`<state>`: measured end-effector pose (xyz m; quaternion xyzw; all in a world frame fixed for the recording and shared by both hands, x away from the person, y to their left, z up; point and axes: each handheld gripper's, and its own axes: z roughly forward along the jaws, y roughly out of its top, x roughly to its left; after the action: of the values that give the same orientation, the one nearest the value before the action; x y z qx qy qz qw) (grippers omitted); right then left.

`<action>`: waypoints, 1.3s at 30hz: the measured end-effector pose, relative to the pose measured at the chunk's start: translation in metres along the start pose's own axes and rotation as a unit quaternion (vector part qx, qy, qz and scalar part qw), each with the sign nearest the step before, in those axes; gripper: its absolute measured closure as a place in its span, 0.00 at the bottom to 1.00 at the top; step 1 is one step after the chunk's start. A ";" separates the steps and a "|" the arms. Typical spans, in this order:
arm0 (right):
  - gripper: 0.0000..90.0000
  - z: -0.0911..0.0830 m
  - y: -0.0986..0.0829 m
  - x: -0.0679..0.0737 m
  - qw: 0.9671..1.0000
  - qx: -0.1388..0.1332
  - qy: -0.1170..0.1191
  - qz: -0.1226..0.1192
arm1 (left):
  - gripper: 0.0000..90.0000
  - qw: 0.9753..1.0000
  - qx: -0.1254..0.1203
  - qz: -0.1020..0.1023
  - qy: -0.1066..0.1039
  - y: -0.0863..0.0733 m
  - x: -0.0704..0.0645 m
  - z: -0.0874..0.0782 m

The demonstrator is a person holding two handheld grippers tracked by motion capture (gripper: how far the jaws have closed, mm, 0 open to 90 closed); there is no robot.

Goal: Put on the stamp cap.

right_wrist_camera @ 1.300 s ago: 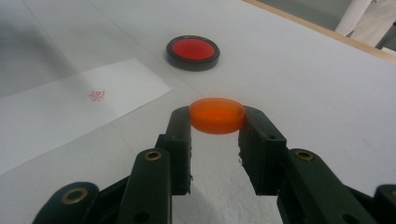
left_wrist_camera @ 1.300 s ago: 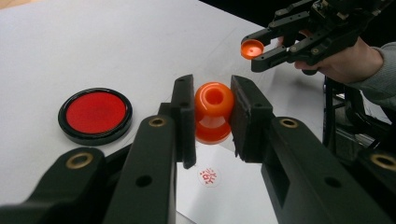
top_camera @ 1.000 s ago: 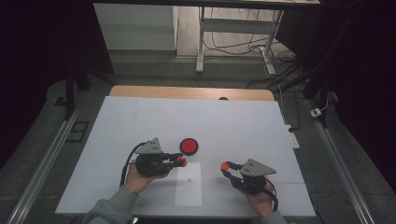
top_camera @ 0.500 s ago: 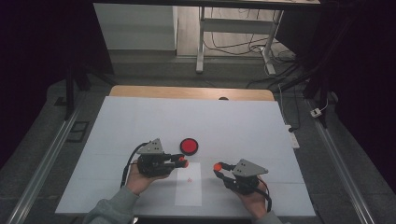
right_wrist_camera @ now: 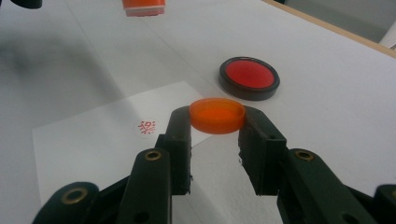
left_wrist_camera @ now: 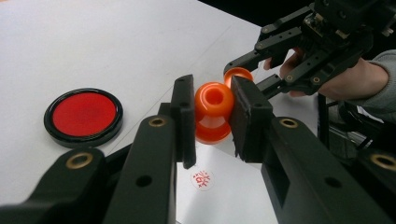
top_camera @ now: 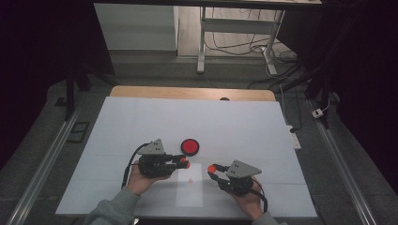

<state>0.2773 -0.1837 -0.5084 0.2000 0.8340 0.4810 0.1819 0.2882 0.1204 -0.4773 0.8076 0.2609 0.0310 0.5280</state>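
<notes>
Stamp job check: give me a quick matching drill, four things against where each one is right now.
Things:
1. stamp
2. cap
3. ink pad
4. paper

Places:
A. flat on the table, bearing a red mark
B. between the left gripper's jaws
C. on the table beyond the paper
D. between the right gripper's jaws

Pairs: 1-B, 2-D, 3-C, 4-A

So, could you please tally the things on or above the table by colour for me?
Orange: 2, the stamp in the left tool and the cap in the right tool.
Red and black: 1, the ink pad.
White: 1, the stamped paper.
Total: 4.
</notes>
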 end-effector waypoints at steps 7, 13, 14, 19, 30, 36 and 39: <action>0.72 0.006 0.003 0.004 1.000 0.000 0.006 -0.003 | 0.80 1.000 -0.001 0.000 -0.003 0.000 -0.001 0.001; 0.72 0.010 0.005 0.007 1.000 0.001 0.010 -0.006 | 0.80 1.000 0.000 0.001 -0.004 0.001 -0.002 0.001; 0.72 0.011 0.005 0.007 1.000 0.001 0.011 -0.006 | 0.80 1.000 0.000 0.000 -0.004 0.001 -0.002 0.001; 0.72 0.015 0.006 0.010 1.000 0.002 0.016 -0.008 | 0.80 1.000 0.000 0.001 -0.004 0.001 -0.003 0.001; 0.72 0.025 0.010 0.017 0.999 0.002 0.029 -0.015 | 0.80 1.000 -0.001 0.003 -0.005 0.001 -0.003 0.002; 0.72 0.029 0.011 0.021 0.999 0.003 0.036 -0.018 | 0.80 1.000 0.001 0.005 -0.006 0.002 -0.004 0.002; 0.72 0.032 0.012 0.022 0.999 0.002 0.038 -0.019 | 0.80 1.000 0.001 0.005 -0.007 0.002 -0.004 0.002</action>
<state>0.2762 -0.1439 -0.5152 0.1660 0.8449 0.4831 0.1585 0.2866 0.1162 -0.4759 0.8098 0.2534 0.0277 0.5285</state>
